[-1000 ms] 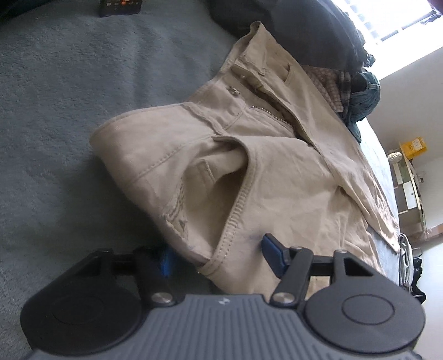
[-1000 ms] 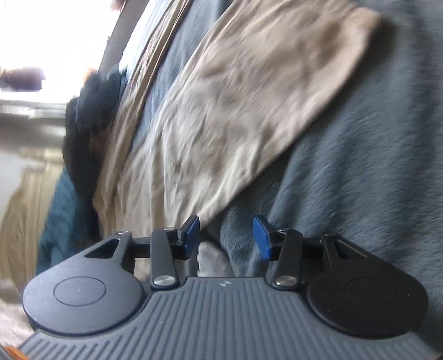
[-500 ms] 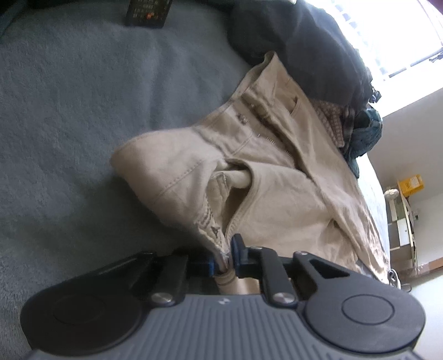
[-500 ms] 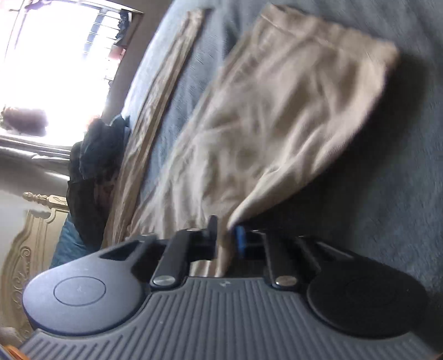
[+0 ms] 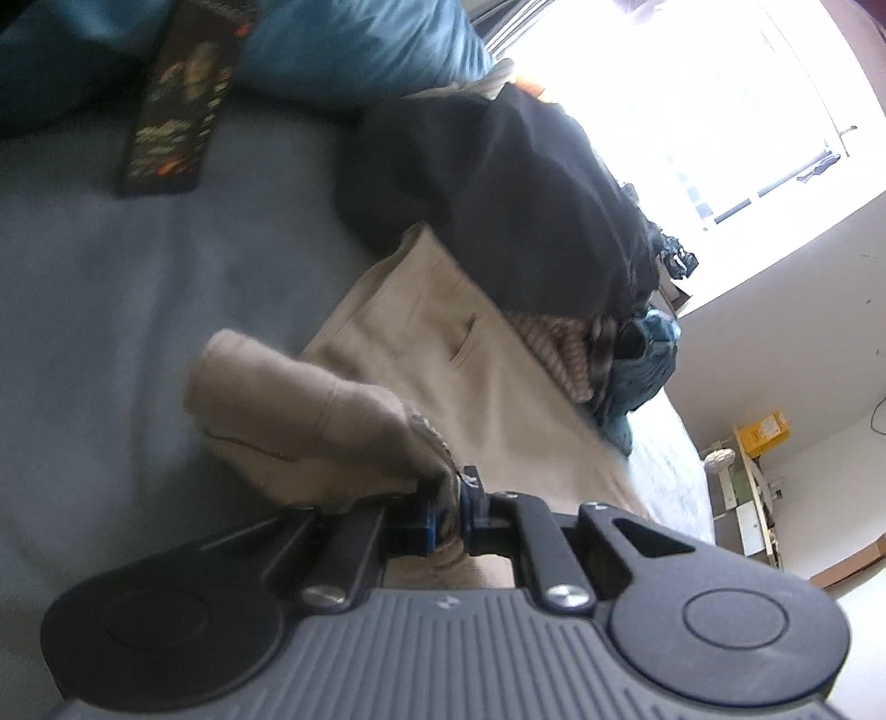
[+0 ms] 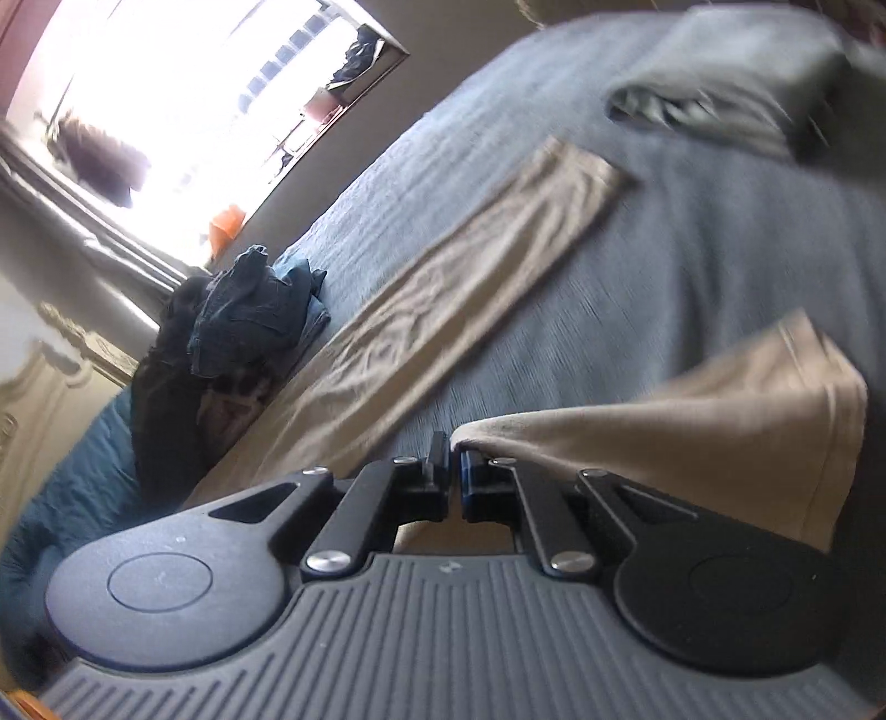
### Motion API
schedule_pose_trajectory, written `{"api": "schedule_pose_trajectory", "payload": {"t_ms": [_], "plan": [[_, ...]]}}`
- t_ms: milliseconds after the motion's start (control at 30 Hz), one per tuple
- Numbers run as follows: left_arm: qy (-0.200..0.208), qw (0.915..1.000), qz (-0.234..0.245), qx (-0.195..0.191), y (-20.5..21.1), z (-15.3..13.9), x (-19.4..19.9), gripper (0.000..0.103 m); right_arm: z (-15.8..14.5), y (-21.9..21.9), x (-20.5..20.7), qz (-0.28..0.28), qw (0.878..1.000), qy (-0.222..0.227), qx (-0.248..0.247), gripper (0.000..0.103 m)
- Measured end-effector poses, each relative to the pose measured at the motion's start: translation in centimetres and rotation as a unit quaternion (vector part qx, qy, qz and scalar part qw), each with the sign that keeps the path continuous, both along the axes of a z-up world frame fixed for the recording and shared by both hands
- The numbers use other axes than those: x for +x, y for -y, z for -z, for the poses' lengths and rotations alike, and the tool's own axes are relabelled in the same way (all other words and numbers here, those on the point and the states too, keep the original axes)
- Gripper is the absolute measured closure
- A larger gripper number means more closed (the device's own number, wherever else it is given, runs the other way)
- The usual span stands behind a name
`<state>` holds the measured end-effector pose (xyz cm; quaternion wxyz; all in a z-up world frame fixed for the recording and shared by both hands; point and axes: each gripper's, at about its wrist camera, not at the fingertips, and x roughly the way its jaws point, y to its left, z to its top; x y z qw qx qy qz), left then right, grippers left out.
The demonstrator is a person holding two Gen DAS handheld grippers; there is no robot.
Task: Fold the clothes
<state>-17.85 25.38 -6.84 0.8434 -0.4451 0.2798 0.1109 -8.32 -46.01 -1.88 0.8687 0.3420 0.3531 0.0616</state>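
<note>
While both jaws pinch the khaki trousers [image 5: 443, 360]: blue-grey bedspread [image 6: 692, 232], heaped clothes [image 6: 243, 310], bright window [image 5: 720, 111].

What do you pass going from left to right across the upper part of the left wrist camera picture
remote control → blue pillow → black garment → bright window
</note>
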Motion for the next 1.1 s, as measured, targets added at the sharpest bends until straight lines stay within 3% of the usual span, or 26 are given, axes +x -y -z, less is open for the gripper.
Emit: {"api": "schedule_pose_trajectory", "payload": {"t_ms": [267, 467, 867, 1100], "plan": [[0.015, 0.9996, -0.012, 0.02, -0.5, -2.0, 6.2, 0.094, -4.3, -1.6, 8.8, -0.019, 0.997, 0.037, -0.063, 0.101], [0.014, 0.9995, -0.01, 0.026, -1.2, -2.7, 9.8, 0.094, -5.8, -2.5, 14.2, -0.003, 0.995, 0.058, -0.079, 0.101], [0.004, 0.9997, -0.001, 0.025, -2.1, -1.1, 16.6, 0.094, -5.2, -2.5, 22.5, 0.027, 0.994, 0.053, -0.096, 0.101], [-0.014, 0.9993, 0.017, 0.031, -2.6, 1.2, 20.1, 0.091, -3.1, -2.3, 26.2, 0.038, 0.993, 0.032, -0.109, 0.101]]}}
